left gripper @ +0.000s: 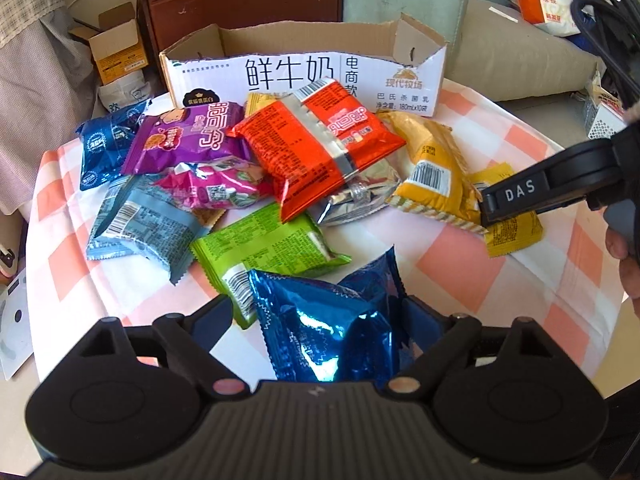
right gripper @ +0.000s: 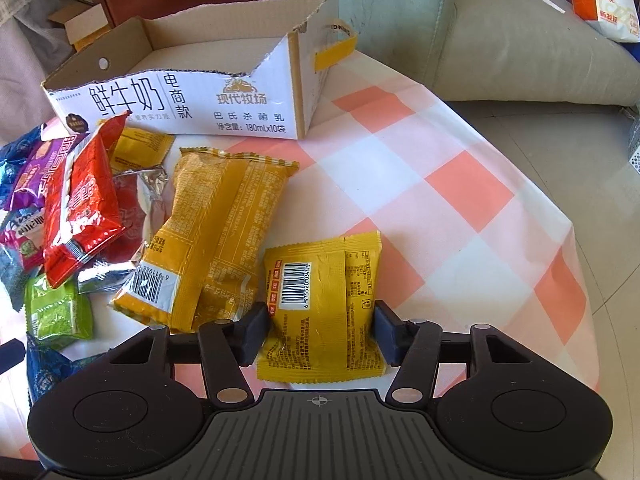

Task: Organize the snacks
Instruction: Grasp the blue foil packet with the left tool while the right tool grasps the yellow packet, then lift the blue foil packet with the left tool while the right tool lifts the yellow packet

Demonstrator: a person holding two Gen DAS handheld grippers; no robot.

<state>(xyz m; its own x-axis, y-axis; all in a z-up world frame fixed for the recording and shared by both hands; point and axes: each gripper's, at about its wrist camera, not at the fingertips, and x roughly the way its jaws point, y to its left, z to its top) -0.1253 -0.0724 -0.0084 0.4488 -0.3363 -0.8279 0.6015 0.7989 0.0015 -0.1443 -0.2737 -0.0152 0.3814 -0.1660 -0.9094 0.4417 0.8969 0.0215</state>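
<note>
Several snack packets lie in a heap on the checked tablecloth in front of an open white milk carton box, which also shows in the right wrist view. My left gripper has its fingers on both sides of a shiny blue packet at the near edge of the heap. My right gripper has its fingers against both sides of a small yellow packet lying on the cloth; it shows at the right of the left wrist view. A larger yellow packet lies just left of it.
A red packet, purple packet, green packet and pale blue packet fill the heap. A brown cabinet and cardboard boxes stand behind. A cushion and table edge lie right.
</note>
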